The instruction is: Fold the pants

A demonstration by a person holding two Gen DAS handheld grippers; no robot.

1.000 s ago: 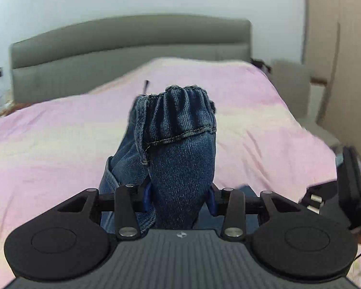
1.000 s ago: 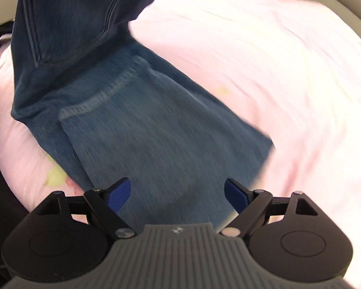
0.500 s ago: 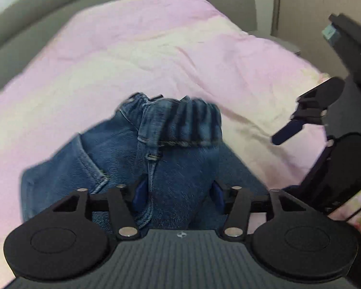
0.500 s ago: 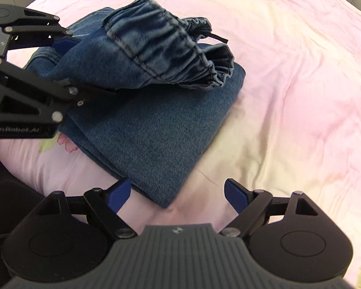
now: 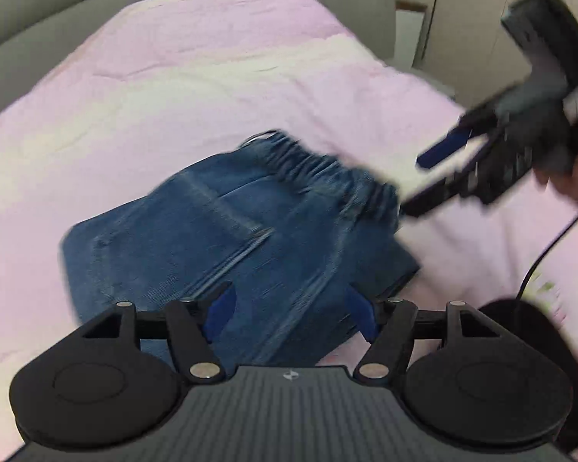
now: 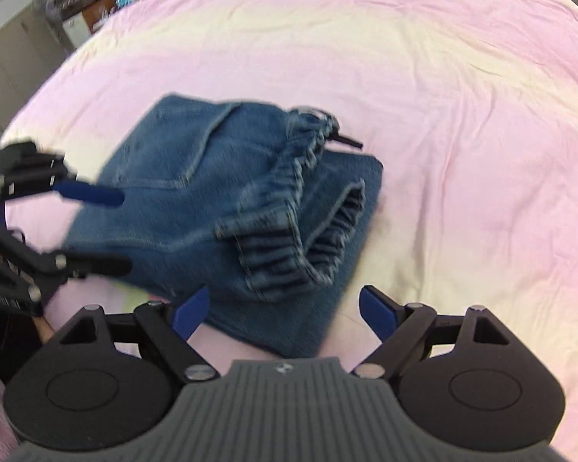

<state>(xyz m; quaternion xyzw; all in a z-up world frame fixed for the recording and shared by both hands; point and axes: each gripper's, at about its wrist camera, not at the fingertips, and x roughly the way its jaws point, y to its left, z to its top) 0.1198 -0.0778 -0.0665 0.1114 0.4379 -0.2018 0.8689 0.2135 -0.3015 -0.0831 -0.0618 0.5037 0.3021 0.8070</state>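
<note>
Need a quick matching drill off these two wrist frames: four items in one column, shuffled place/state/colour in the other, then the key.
Column 1
1. folded blue denim pants
2. left gripper
3. pink and cream bedspread
4. grey padded headboard

Column 2
A. spread under everything, wrinkled
B. jaws have just been opening; nothing pinched, pants lie below them
C. along the far edge of the bed
D. lying in a stacked bundle, elastic waistband on top

Pairs: 1-D, 2-B, 3-A, 4-C

The right gripper is also open and empty.

Pink bedspread (image 5: 212,77), grey headboard (image 5: 96,4)
</note>
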